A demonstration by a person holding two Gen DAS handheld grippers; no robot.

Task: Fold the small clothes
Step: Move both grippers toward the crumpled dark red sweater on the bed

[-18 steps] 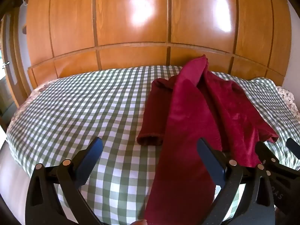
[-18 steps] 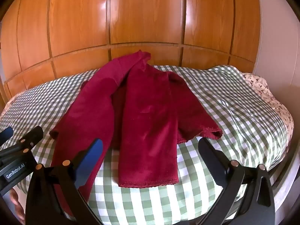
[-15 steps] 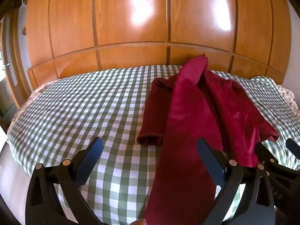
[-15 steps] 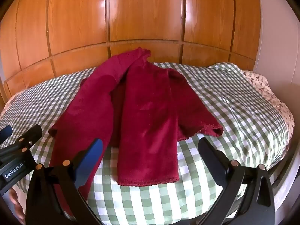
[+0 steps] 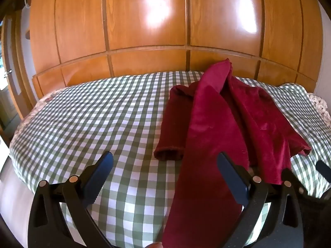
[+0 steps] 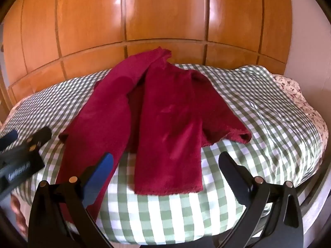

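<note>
While both claws gape wide and hold nothing, the left gripper (image 5: pixel 165 177) and right gripper (image 6: pixel 165 177) have barely shifted above the dark red fuzzy cardigan (image 6: pixel 165 111). It lies unfolded on the green-and-white checked bedcover (image 5: pixel 93 119), so folding has yet to begin

Bare checked bedcover (image 5: pixel 86 124) fills the left and centre of the left wrist frame: open passage. Red jacket (image 5: pixel 223 128) occupies the right half. Wooden panelling (image 5: pixel 144 24) closes off the upper frame throughout.
</note>
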